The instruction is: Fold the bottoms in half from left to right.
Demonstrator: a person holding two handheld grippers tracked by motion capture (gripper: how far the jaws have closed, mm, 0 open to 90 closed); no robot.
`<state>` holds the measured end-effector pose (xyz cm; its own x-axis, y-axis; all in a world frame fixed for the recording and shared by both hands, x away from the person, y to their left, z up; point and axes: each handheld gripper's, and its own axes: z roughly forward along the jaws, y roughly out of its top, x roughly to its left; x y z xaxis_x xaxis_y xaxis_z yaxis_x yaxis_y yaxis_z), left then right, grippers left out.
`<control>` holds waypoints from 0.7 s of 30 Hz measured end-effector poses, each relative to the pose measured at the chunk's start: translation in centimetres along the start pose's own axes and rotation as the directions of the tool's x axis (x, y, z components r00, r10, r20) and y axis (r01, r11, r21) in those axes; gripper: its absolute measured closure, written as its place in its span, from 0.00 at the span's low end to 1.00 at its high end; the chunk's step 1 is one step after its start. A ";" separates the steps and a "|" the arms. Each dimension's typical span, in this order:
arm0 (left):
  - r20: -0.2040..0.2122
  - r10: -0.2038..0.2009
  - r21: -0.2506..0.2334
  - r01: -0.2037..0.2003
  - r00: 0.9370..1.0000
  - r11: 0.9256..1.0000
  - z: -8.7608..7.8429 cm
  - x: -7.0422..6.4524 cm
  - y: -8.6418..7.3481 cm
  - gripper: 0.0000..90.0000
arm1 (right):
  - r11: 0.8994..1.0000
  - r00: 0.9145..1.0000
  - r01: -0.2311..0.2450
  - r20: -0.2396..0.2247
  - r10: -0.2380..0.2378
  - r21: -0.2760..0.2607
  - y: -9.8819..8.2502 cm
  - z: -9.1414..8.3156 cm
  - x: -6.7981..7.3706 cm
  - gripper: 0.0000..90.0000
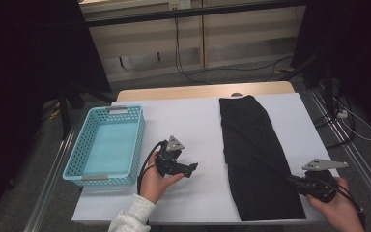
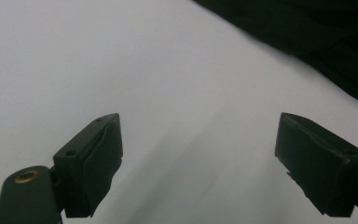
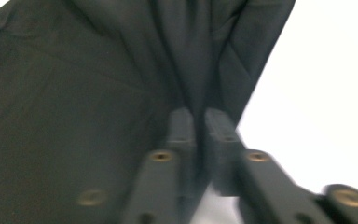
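Black fabric is pinched between the jaws of my right gripper [image 1: 291, 179], which I see at the near right of the table with a hand [image 1: 335, 203] behind it. In the right gripper view the jaws stand almost together with a fold of the black garment [image 3: 98, 84] drawn up into the narrow gap; the pads press on the cloth. From that grip the garment [image 1: 253, 150] runs away toward the far edge as a long folded strip on the right half of the white table cover [image 1: 188, 116], its near right edge at the gripper.

My left gripper [image 1: 192, 167] rests near the middle of the table, well left of the garment and apart from it. Its jaws stand wide with nothing between them, just white cover beneath, the cloth's dark edge off to one side. Further left sits a turquoise basket [image 1: 136, 140], near the left edge.
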<state>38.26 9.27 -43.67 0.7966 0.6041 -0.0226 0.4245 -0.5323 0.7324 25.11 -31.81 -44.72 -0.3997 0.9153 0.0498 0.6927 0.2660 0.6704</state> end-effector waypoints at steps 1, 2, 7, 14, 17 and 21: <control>0.000 0.000 0.000 0.000 1.000 1.000 0.0 0.0 0.0 0.17 | 1.000 1.000 0.004 0.001 -0.004 -0.006 0.1 0.0 0.1 0.81; -0.006 0.004 0.003 -0.004 1.000 1.000 0.0 0.0 0.0 0.17 | 1.000 1.000 0.001 0.003 -0.001 -0.015 0.3 0.0 0.2 0.75; -0.006 0.002 0.007 -0.002 1.000 1.000 0.0 0.1 -0.1 0.17 | 0.996 1.000 -0.007 0.011 0.008 -0.085 2.0 -0.1 0.0 0.71; -0.011 -0.002 0.011 0.002 1.000 1.000 -0.2 0.4 -0.4 0.16 | 0.993 0.999 -0.021 0.044 0.027 -0.118 4.3 2.8 -0.9 0.74; -0.009 -0.007 0.013 0.007 1.000 1.000 -0.4 0.4 -0.5 0.16 | 0.993 0.998 -0.029 0.051 0.036 -0.116 4.9 4.1 -1.1 0.77; -0.014 -0.009 0.011 0.009 1.000 1.000 -0.4 0.5 -0.6 0.16 | 0.993 0.996 -0.054 0.071 0.061 -0.108 5.7 5.8 -1.2 0.78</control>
<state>38.20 10.18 -43.84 0.7870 0.6167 -0.0196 0.4361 -0.5334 0.7248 33.00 -29.69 -45.25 -0.3127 0.9491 0.0382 0.6443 0.1824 0.7427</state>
